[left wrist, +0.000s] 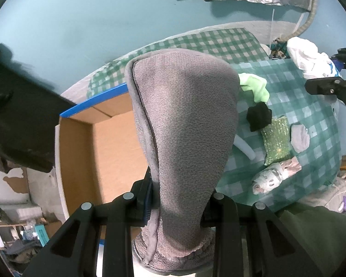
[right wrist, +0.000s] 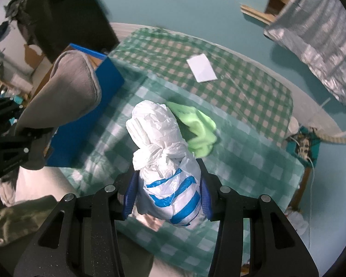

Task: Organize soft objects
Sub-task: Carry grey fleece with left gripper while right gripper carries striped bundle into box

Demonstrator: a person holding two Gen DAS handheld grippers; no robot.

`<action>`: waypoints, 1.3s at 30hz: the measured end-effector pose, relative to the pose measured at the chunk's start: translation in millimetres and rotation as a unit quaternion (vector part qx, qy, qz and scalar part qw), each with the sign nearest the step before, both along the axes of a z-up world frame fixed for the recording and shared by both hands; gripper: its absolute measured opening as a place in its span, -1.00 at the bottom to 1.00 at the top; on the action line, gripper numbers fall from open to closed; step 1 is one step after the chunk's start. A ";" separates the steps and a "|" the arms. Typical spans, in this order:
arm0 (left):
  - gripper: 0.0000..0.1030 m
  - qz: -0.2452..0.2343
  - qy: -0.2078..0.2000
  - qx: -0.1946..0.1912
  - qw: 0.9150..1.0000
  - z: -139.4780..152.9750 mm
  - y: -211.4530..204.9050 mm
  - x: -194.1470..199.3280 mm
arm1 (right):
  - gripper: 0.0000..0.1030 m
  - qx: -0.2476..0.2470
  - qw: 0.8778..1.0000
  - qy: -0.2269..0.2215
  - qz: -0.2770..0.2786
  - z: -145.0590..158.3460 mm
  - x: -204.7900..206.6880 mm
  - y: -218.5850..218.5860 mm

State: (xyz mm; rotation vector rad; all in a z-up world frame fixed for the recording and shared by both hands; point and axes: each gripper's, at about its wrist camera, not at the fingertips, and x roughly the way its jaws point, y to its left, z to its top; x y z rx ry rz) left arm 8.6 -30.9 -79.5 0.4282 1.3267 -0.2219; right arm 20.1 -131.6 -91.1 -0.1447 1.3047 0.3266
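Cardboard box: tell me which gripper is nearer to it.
Left. The left gripper, shut on the grey slipper, hangs at the cardboard box, by its opening. The right gripper, shut on the knotted plastic bag, hangs over the checked cloth, away from the box.

The right gripper (right wrist: 168,194) clamps a knotted white-and-blue plastic bag (right wrist: 166,161).

The grey slipper (left wrist: 184,138) blocks much of the cardboard box (left wrist: 113,143) and the near end of a white tube (left wrist: 244,147) on the desk. Its heel runs off the bottom edge. In the right view, the knotted plastic bag (right wrist: 166,161) covers part of the green cloth (right wrist: 196,129) (blurred anyway).
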 end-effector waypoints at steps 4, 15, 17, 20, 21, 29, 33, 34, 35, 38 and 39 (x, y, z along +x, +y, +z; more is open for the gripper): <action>-0.42 0.011 -0.005 0.003 1.000 9.7 17.3 -3.2 | -0.11 0.003 1.000 -0.001 0.026 4.1 5.3 23.7; -0.42 0.054 -0.013 0.010 0.998 17.0 70.3 -1.5 | -0.10 0.005 0.995 0.001 0.099 3.7 24.9 99.2; -0.42 0.063 -0.012 0.013 0.998 15.8 80.5 -0.7 | -0.10 0.004 0.994 0.002 0.111 1.6 29.1 113.0; -0.42 0.079 -0.012 0.015 0.997 14.2 97.3 1.1 | -0.10 0.005 0.992 0.005 0.125 -1.8 35.6 133.0; -0.42 0.084 -0.012 0.014 0.996 13.8 102.6 1.7 | -0.10 0.005 0.992 0.006 0.129 -2.8 37.7 140.2; -0.42 0.118 -0.010 0.014 0.993 5.7 143.5 5.9 | -0.10 0.001 0.987 0.016 0.163 -13.7 53.4 192.6; -0.42 0.134 -0.002 0.013 0.991 -3.5 165.3 9.4 | -0.10 -0.004 0.984 0.022 0.177 -21.7 59.5 213.2; -0.42 0.138 0.001 0.015 0.990 -6.6 169.6 10.2 | -0.10 -0.006 0.983 0.025 0.179 -24.6 61.3 218.9; -0.42 0.141 0.002 0.016 0.990 -8.3 172.6 10.3 | -0.10 -0.008 0.983 0.027 0.182 -26.7 62.8 223.1; -0.42 0.149 0.008 0.015 0.989 -15.3 183.1 11.7 | -0.10 -0.010 0.981 0.032 0.189 -34.0 68.5 236.0; -0.42 0.151 0.009 0.015 0.988 -17.7 186.6 12.4 | -0.10 -0.011 0.981 0.033 0.190 -36.4 70.5 240.4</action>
